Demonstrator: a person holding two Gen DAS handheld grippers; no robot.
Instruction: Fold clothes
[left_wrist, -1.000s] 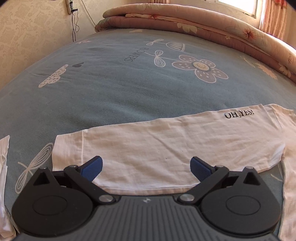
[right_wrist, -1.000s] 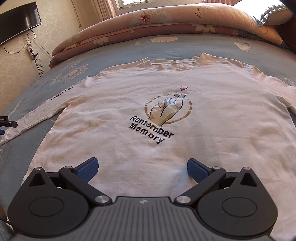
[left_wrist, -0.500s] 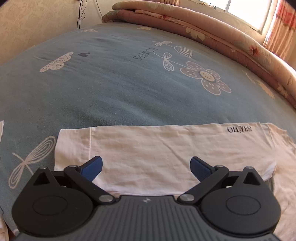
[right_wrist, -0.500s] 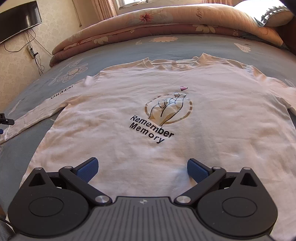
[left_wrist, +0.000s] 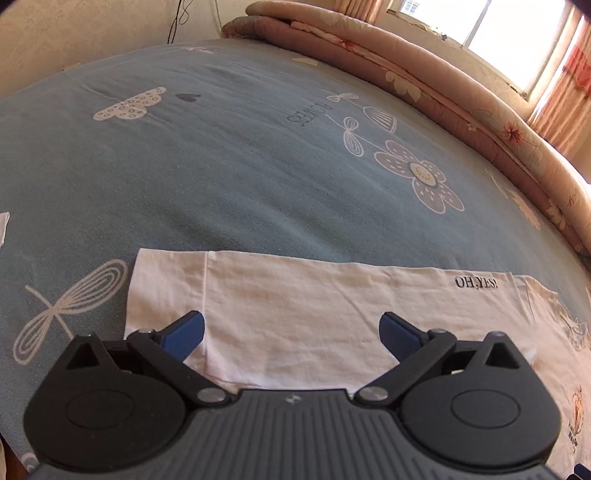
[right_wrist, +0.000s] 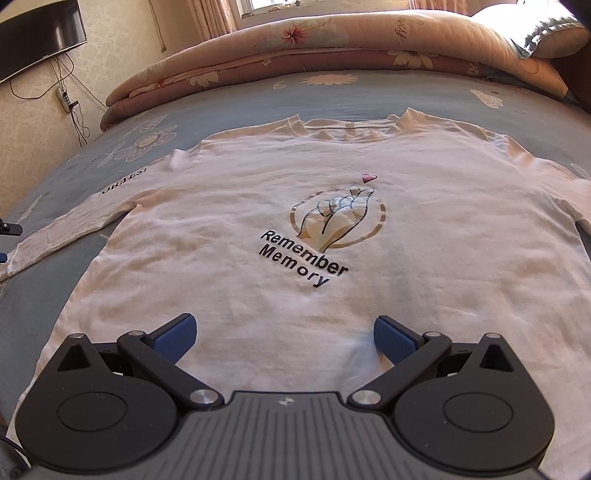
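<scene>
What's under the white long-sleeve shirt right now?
The white long-sleeve shirt lies flat, print up, directly on the blue flowered bedsheet, which shows all around it. Anything beneath the fabric itself is covered and cannot be seen.

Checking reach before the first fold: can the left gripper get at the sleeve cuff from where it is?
Probably yes. The left gripper is open right over the sleeve, whose cuff lies flat with nothing covering it.
</scene>
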